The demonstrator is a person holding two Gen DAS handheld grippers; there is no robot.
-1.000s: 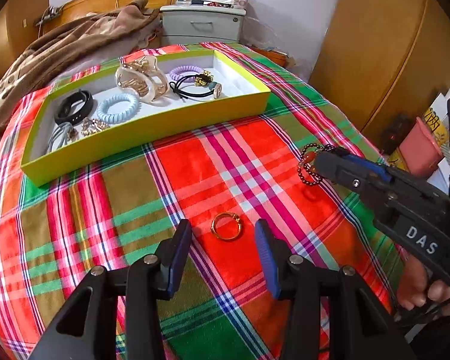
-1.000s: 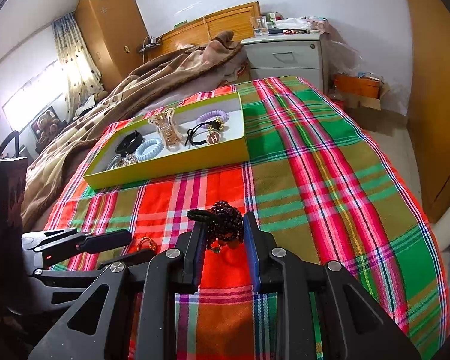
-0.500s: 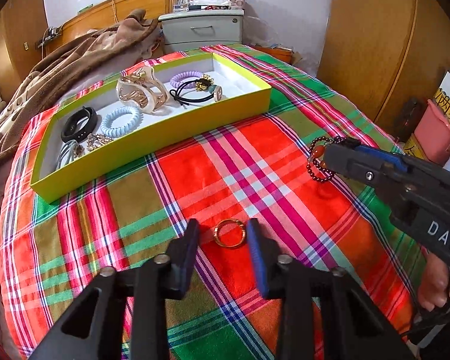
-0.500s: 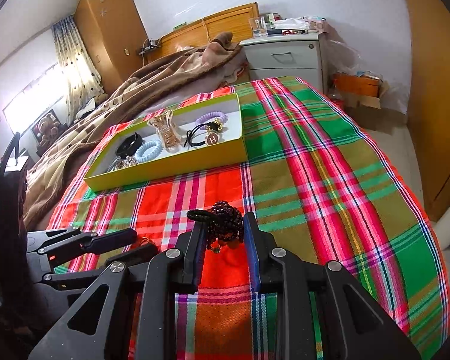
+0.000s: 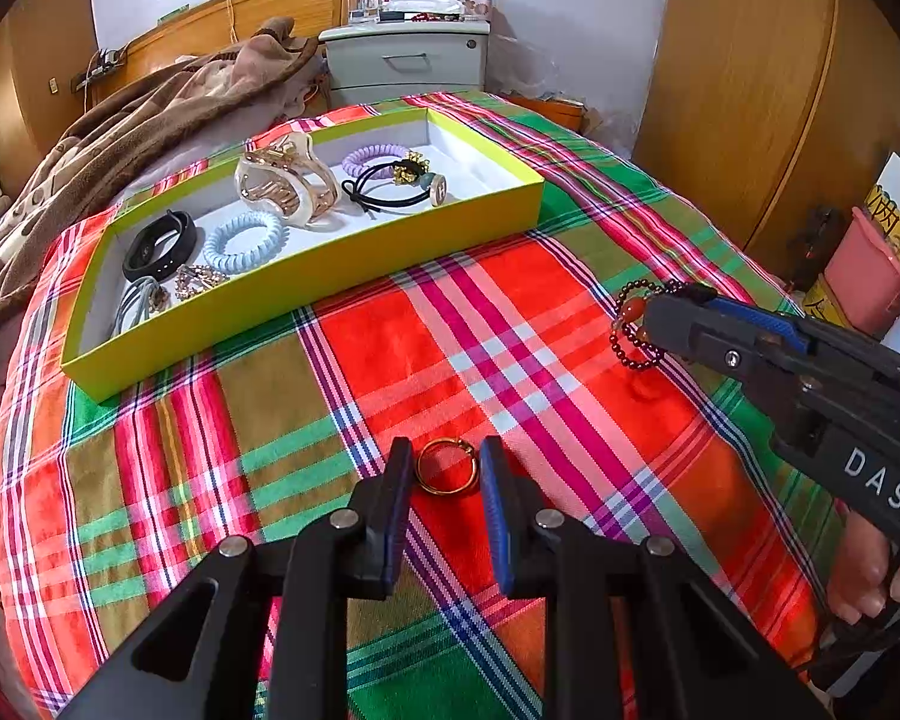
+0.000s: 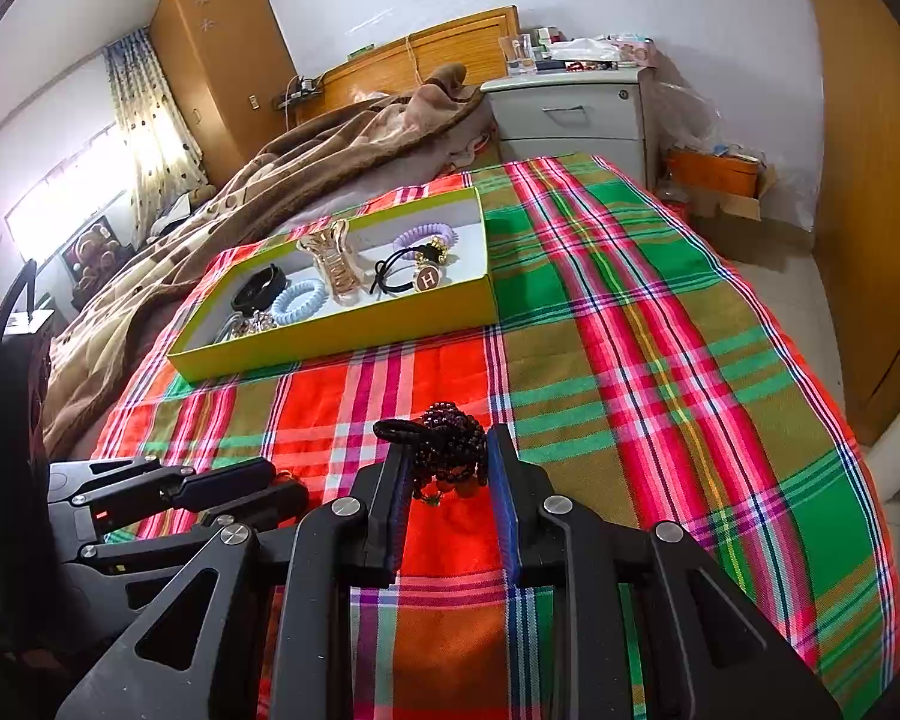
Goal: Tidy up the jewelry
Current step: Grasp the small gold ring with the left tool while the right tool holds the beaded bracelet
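A gold ring (image 5: pixel 447 468) lies on the plaid cloth between the fingers of my left gripper (image 5: pixel 445 474). Its jaws are closing, and the pads touch the ring on both sides. My right gripper (image 6: pixel 447 456) is shut on a bracelet of dark beads (image 6: pixel 450 450), held just above the cloth. In the left wrist view that bracelet (image 5: pixel 639 327) hangs from the right gripper (image 5: pixel 660 318) at the right. Farther back lies a yellow-green box (image 5: pixel 330 282) with a gold claw clip (image 5: pixel 285 186), hair ties and a black band inside. The right wrist view shows the same box (image 6: pixel 342 336).
A brown blanket (image 5: pixel 150 120) is heaped behind and left of the box. A grey nightstand (image 5: pixel 408 60) stands at the back, wooden wardrobe doors (image 5: pixel 750 90) at the right. A pink container (image 5: pixel 864 288) sits beyond the bed's right edge. A hand (image 5: pixel 870 576) holds the right gripper.
My left gripper's fingers have drawn in from wide apart to the sides of the gold ring. The right gripper and its bracelet have stayed where they were.
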